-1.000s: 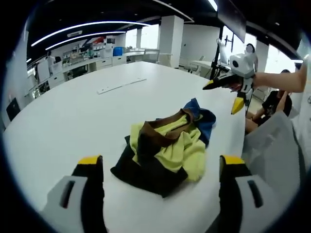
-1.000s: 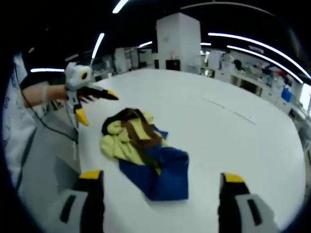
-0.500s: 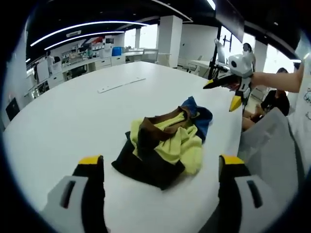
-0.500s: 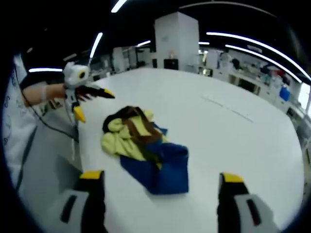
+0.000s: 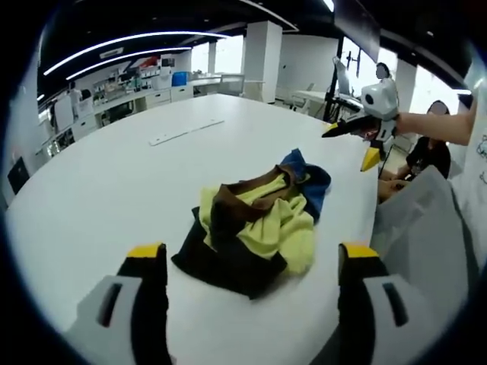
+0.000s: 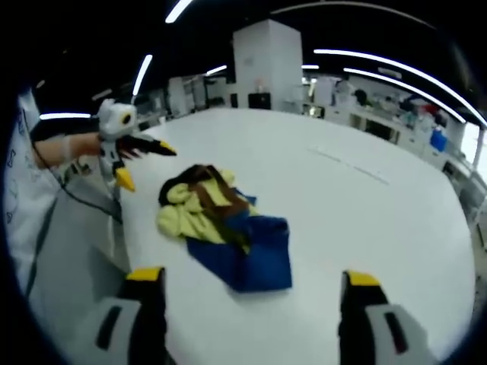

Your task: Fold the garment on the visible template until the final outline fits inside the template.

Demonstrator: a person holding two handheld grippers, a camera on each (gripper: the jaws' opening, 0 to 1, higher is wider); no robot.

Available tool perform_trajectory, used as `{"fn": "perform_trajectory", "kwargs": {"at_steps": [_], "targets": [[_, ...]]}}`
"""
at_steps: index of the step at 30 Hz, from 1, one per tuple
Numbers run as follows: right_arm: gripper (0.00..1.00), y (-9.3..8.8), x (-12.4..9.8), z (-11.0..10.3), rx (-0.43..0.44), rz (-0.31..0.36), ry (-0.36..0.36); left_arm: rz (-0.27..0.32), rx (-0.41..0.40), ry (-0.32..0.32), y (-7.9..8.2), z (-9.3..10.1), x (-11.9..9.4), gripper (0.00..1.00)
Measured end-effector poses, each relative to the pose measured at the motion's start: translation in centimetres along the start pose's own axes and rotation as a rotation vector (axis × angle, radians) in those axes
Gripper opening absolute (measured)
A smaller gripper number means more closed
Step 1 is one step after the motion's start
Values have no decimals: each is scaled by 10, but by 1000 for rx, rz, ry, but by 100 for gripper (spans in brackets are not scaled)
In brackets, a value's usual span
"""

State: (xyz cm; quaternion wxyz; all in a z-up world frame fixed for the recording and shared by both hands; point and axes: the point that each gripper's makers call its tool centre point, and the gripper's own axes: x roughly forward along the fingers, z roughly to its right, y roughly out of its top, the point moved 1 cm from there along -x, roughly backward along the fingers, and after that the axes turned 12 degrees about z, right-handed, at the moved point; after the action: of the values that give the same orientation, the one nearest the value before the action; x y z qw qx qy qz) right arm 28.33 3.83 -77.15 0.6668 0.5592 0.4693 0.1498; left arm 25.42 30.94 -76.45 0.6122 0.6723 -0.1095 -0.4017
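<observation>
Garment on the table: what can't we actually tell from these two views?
- Garment type: crumpled in a heap, both views; sleeves, collar and outline hidden in its own folds.
- Template: the thin pale strip far across the table is too small to identify, left gripper view.
- Garment's underside: hidden against the table.

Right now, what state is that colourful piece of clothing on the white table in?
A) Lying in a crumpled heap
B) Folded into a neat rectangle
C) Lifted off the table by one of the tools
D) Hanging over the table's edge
A: the garment lies bunched in a heap of yellow, brown and blue on the white table, and both the left gripper and the right gripper are open, their fingers apart from it.
</observation>
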Motion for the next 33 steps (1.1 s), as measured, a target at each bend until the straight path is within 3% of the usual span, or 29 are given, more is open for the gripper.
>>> {"fn": "perform_trajectory", "kwargs": {"at_steps": [11,22,29,33], "targets": [[94,-1,0,-5,1,-2,-4,-6,1,-2,-1,0,0,87],[91,2,1,4,-10,6,-20,-1,-6,13,1,-3,2,84],[85,7,8,3,-32,7,-12,8,-24,33,3,-5,7,78],[79,13,13,3,-59,15,-8,10,-39,51,2,-7,11,69]]}}
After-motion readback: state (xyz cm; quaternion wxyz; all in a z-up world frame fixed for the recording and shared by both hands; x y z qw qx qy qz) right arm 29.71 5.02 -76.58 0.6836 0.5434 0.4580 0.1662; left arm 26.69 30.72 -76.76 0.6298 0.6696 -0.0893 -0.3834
